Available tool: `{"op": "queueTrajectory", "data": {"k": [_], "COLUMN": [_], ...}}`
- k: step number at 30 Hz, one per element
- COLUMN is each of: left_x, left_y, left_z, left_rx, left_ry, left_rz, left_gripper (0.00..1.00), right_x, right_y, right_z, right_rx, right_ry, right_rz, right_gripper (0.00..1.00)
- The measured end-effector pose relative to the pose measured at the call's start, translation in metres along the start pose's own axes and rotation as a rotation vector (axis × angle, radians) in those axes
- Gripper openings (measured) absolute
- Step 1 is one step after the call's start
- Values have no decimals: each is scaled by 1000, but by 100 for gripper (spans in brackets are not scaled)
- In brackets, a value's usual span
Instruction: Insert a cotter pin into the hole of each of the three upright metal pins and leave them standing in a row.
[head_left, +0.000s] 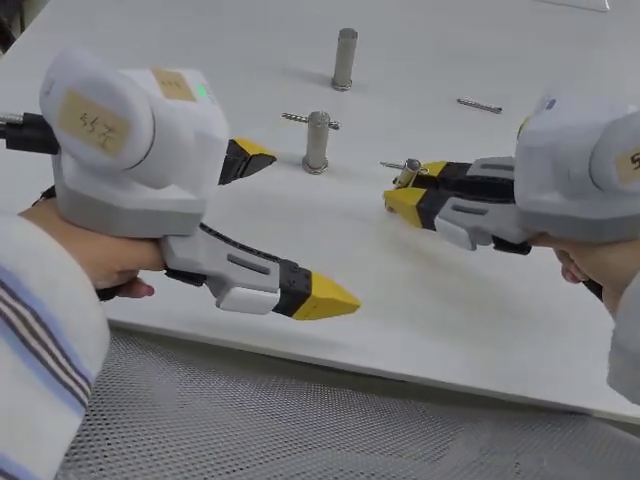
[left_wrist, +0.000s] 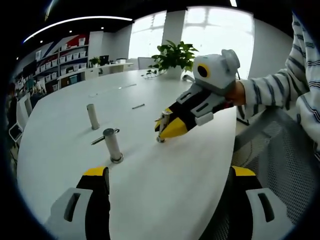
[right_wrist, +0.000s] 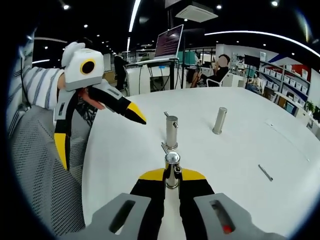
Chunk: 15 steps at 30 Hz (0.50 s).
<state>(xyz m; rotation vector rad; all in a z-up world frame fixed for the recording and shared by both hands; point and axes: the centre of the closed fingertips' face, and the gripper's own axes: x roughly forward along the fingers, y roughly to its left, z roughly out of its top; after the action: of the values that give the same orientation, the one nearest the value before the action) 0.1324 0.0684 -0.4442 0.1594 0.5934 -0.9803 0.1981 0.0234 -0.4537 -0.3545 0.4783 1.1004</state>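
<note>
Right gripper view shows the right gripper (right_wrist: 172, 176) clenched on the nearest metal pin (right_wrist: 172, 159), probably to steady it upright. Released, the left gripper (head_left: 303, 225) hangs near left. A loose cotter pin (head_left: 480, 105) lies far right, presumably for the bare far pin (head_left: 345, 58).

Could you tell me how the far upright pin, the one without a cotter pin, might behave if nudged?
The far pin stands tall on a small flanged base, so a nudge near its top would probably tip it. It looks like polished metal: likely stiff, heavy for its size, slippery. Being round, it may roll once down.
</note>
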Motion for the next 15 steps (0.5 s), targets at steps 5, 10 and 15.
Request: {"op": "queueTrajectory", "data": {"k": [5, 10, 15], "left_x": [0, -1, -2], "left_y": [1, 3, 9], "left_z": [0, -3, -4], "left_rx": [-4, -12, -19], "left_ry": [3, 17, 20], "left_rz": [0, 7, 30], "left_gripper": [99, 99, 99], "right_x": [6, 11, 13], "right_y": [-18, -32, -36], "right_z": [-1, -4, -8], "right_rx": [1, 11, 18], "right_ry": [-5, -1, 5], "right_rz": [-17, -30, -34], "right_gripper": [4, 4, 4]}}
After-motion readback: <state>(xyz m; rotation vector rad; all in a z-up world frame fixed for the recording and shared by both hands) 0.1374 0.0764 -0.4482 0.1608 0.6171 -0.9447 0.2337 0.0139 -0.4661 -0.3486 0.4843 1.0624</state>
